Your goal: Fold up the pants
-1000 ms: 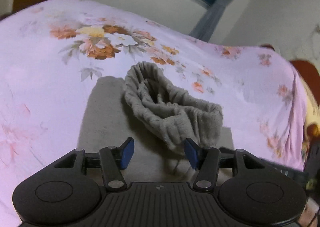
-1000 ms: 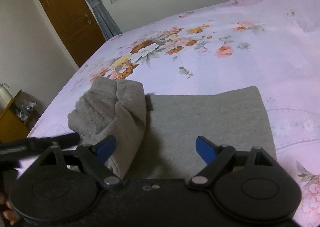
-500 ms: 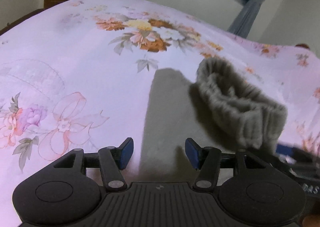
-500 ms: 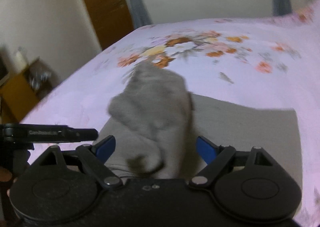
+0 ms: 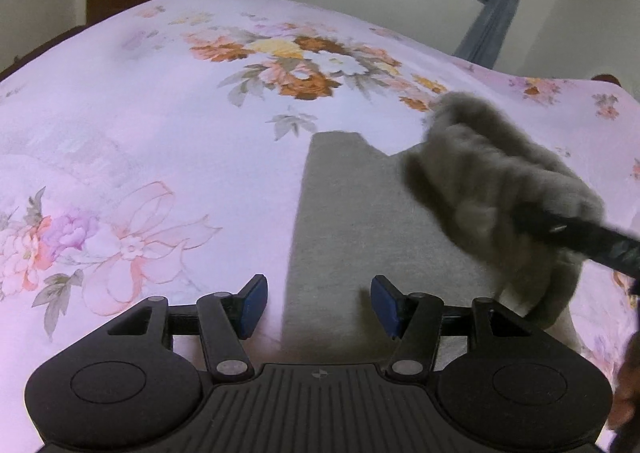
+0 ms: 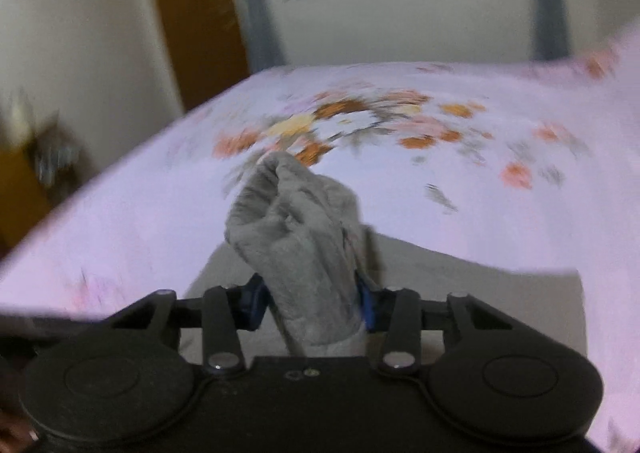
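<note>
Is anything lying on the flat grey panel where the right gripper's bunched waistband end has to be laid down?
Nothing visible does. The right gripper is shut on the bunched waistband, and the flat part of the pants lies bare on the floral bedsheet. The open left gripper hangs at its near edge.

The grey, soft knit pants (image 5: 360,221) lay partly flat on the bed, their ribbed bunched waistband end (image 6: 304,237) lifted above the flat part.
</note>
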